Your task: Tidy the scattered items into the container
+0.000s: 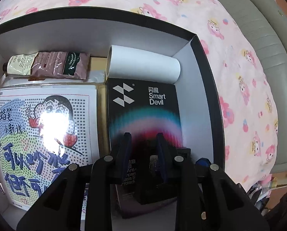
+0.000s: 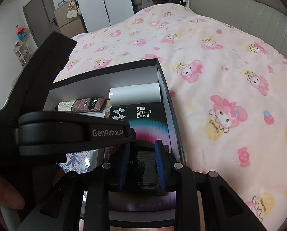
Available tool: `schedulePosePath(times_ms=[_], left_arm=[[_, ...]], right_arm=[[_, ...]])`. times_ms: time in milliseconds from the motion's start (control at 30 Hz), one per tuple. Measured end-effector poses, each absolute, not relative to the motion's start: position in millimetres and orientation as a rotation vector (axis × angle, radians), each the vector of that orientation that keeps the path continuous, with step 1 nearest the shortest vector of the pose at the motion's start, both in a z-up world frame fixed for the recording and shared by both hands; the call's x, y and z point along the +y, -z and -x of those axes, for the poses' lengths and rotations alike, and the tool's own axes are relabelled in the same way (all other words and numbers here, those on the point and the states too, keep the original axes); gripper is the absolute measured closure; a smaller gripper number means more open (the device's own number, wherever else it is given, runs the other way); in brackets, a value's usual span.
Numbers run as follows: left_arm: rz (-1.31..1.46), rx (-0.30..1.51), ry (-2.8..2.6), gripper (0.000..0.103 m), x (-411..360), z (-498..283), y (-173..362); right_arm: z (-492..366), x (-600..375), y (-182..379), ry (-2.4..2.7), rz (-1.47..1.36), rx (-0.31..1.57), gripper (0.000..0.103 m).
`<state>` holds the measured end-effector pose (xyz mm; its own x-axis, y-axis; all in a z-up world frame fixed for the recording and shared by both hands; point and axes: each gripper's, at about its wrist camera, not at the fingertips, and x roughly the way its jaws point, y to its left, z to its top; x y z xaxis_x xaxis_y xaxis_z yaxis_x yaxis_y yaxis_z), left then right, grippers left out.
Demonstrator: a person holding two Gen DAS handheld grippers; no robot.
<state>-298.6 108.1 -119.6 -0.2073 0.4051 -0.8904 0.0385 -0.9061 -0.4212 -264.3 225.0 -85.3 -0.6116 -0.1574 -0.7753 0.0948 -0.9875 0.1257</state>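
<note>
Blue rubber pads of the right gripper (image 2: 142,144) are clamping a small black pack (image 2: 145,165) by its two sides, and the pack is hanging just over the near end of the Smart Devil box (image 2: 143,113). The left gripper (image 1: 143,136) is hovering over the same box with its fingers apart; whether they are pinching anything I cannot tell.

The box is lying flat inside the container (image 1: 207,88), with a white roll (image 1: 143,65) behind it, a pouch (image 1: 60,65) and tube (image 1: 18,67) along the far wall, and a glossy printed sheet (image 1: 47,134) to the left. No loose item is showing on the blanket (image 2: 220,77).

The two grippers are crowding one corner, so a knock between them is looking like the main risk: it could twist the pack out of the pads. If released high, the pack could skid off the slick box. The container is sitting on soft bedding, so pressing on its rim could tip it.
</note>
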Motion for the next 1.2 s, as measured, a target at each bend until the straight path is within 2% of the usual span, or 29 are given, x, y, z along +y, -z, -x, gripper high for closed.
schedulePosePath(times_ms=[133, 300, 533, 800, 933, 1067, 1200], left_arm=[[1.814, -0.516, -2.146, 0.078, 123, 312, 127], [1.836, -0.412, -2.117, 0.079, 130, 311, 127], [1.847, -0.522, -1.995, 0.079, 120, 313, 135], [1.835, -0.659, -1.901, 0.077, 101, 313, 142], [1.762, -0.688, -2.020, 0.065, 87, 305, 133], [1.631, -0.602, -2.234, 0.058, 71, 299, 102], [1.511, -0.486, -2.470, 0.044, 55, 277, 63]], right_arm=[[259, 225, 85, 2.728, -1.307, -0.099, 0.080], [254, 221, 86, 2.768, -1.305, -0.051, 0.080], [252, 229, 83, 2.740, -1.322, -0.148, 0.080], [247, 226, 82, 2.742, -1.344, -0.138, 0.079], [247, 227, 82, 2.715, -1.340, -0.169, 0.074], [246, 230, 79, 2.674, -1.323, -0.242, 0.063], [246, 224, 79, 2.676, -1.341, -0.217, 0.061]])
